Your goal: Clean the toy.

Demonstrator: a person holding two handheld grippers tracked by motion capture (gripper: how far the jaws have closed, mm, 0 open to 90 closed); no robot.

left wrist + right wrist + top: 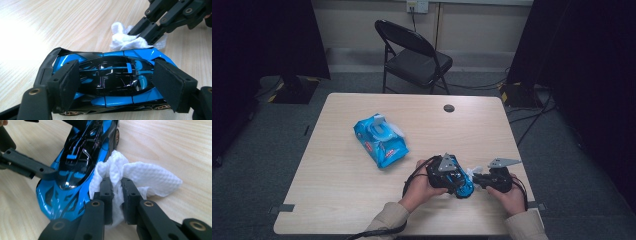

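Pale wood table (347, 180) carried a blue wipes pack (380, 140) near its centre. At five o'clock from that pack, the left gripper (457, 181) clamped the blue toy car (110, 77) across its body. The right gripper (116, 195), jaws nearly closed, pinched a white wipe (140, 176) against the car's side.

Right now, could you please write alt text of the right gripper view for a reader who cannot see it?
The right tongs pinch a white wipe against the side of a blue and black toy car on a wooden table. One jaw of the left tongs lies against the car's other side.
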